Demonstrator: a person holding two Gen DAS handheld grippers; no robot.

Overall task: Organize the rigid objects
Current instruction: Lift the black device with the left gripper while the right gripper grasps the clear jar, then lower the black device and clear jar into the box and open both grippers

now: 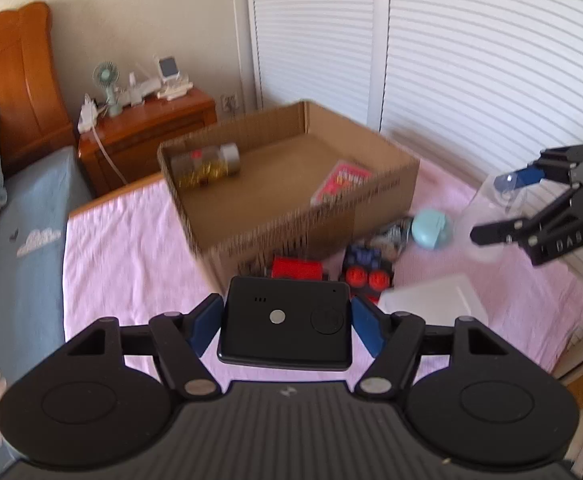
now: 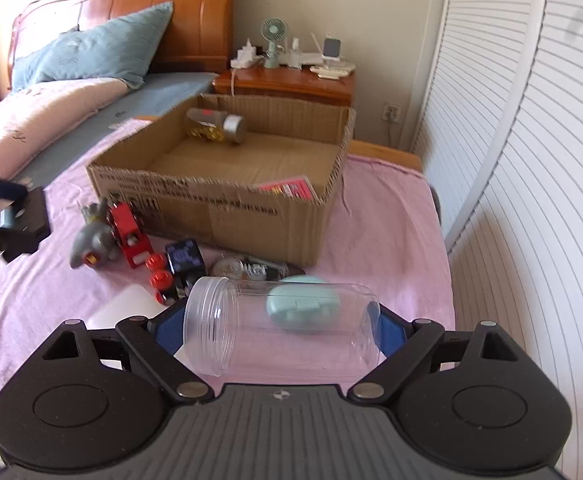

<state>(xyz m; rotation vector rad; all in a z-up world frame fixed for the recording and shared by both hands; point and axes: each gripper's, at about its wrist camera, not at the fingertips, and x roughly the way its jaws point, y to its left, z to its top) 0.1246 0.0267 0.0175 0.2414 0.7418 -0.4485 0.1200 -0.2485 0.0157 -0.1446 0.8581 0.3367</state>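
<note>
On a pink-sheeted bed (image 2: pixel 391 200) beside louvred doors (image 2: pixel 531 160), left fingers (image 1: pixel 201 326) grip a black device (image 1: pixel 285 324), right a clear jar (image 2: pixel 279 328).

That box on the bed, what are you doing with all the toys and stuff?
A person is tidying things into the cardboard box. The left gripper is shut on a flat black device, and the right gripper holds an empty clear jar lying sideways. A jar of gold bits and a pink packet are already inside. The toys and a mint green case lie on the pink sheet.
</note>
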